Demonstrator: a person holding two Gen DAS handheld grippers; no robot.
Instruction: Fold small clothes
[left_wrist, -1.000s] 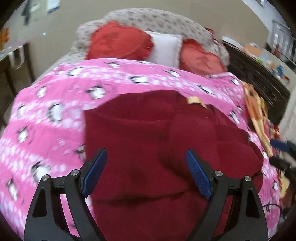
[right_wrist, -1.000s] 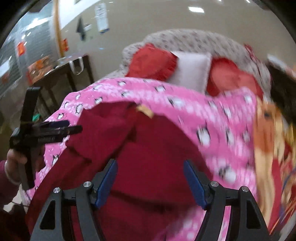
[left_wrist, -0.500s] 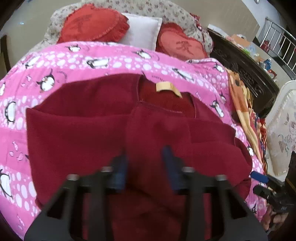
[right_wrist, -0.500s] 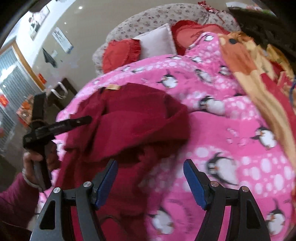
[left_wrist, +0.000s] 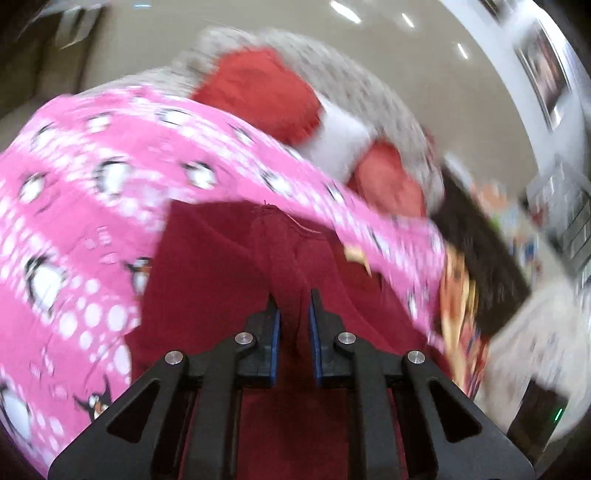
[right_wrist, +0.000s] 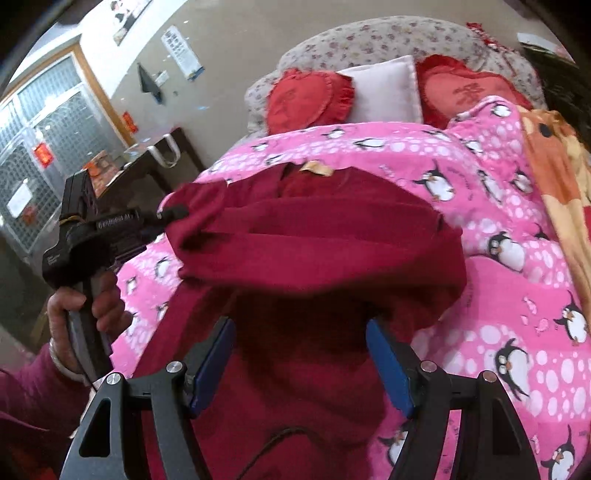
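A dark red knit garment (right_wrist: 317, 251) with a tan neck label (right_wrist: 317, 168) lies on a pink penguin-print blanket (right_wrist: 517, 302). My left gripper (left_wrist: 294, 314) is shut on a pinched ridge of the red garment (left_wrist: 280, 258). In the right wrist view it (right_wrist: 173, 213) holds the garment's left edge lifted and folded over. My right gripper (right_wrist: 301, 354) is open, its blue pads (right_wrist: 388, 365) on either side of the garment's near part, gripping nothing.
Two red heart cushions (right_wrist: 303, 99) and a white pillow (right_wrist: 384, 92) lean on a floral headboard at the far end. An orange printed cloth (right_wrist: 554, 166) lies on the right. A dark table (right_wrist: 155, 166) stands left of the bed.
My left gripper closed on the red garment and lifted its edge up and over. My right gripper stayed open and swung back over the garment's near part.
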